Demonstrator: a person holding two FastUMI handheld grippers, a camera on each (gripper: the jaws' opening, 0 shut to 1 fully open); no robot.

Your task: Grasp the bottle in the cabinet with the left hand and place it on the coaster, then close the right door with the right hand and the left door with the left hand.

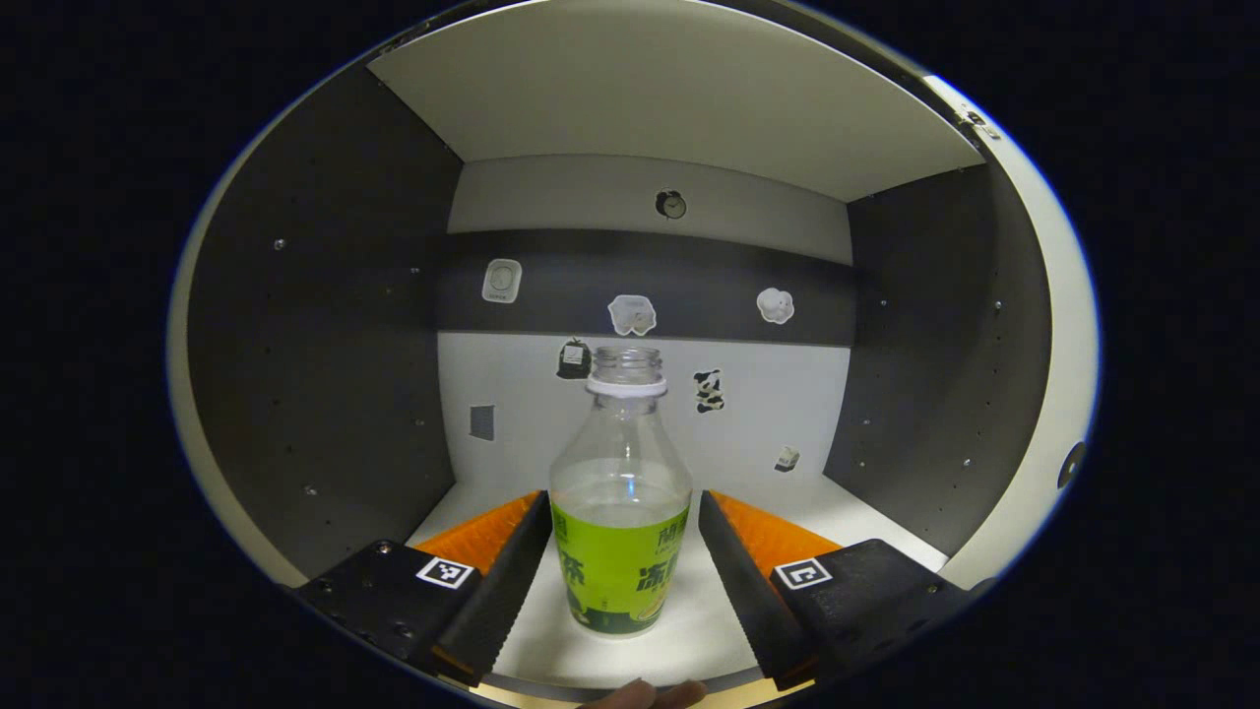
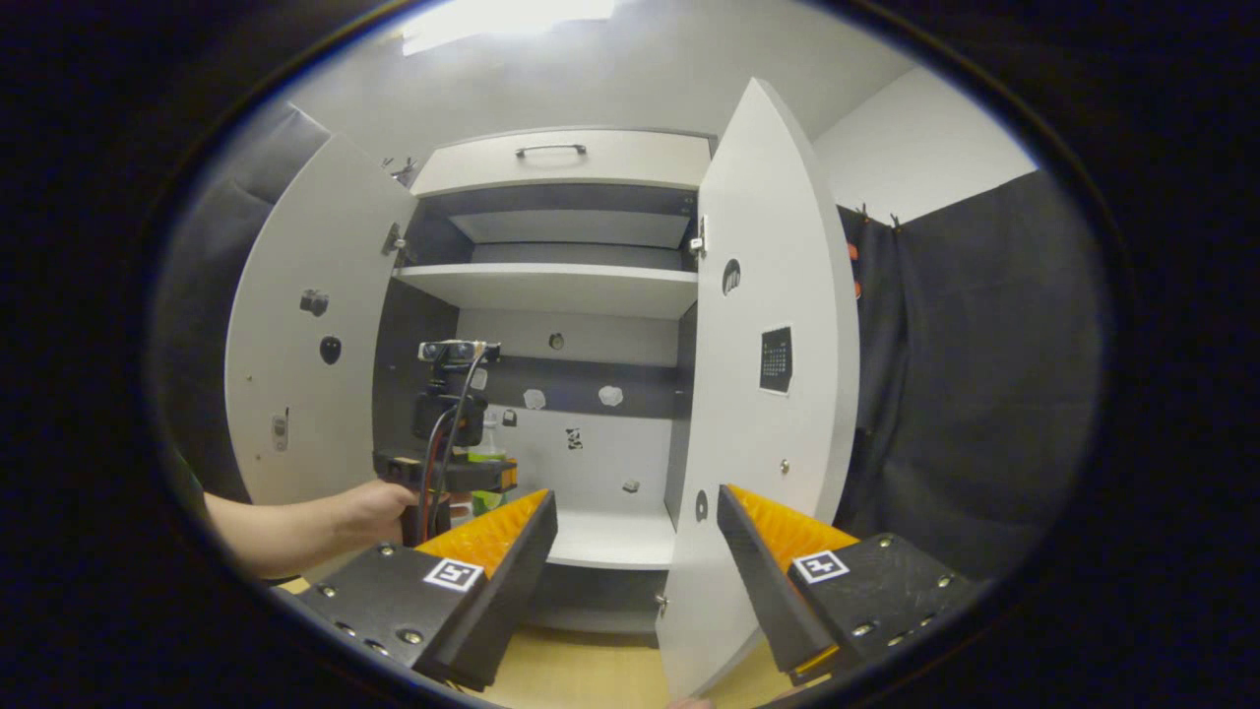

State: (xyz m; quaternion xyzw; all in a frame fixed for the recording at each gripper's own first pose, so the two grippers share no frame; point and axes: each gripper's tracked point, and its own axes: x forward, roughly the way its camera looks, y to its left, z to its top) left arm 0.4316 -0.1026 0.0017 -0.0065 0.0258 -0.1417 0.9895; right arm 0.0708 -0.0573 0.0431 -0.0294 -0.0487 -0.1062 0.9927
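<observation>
left door is swung wide at 9 o'clock | left gripper is spread, untouching, round the upright bottle on the cabinet floor | right door is held ajar at 3 o'clock | right gripper is parted, nothing gripped

Pale ceiling with a bright light overhead; white wall at right above dark cloth; wood-toned floor below. Small stickers dotting a grey-and-white back panel.
</observation>
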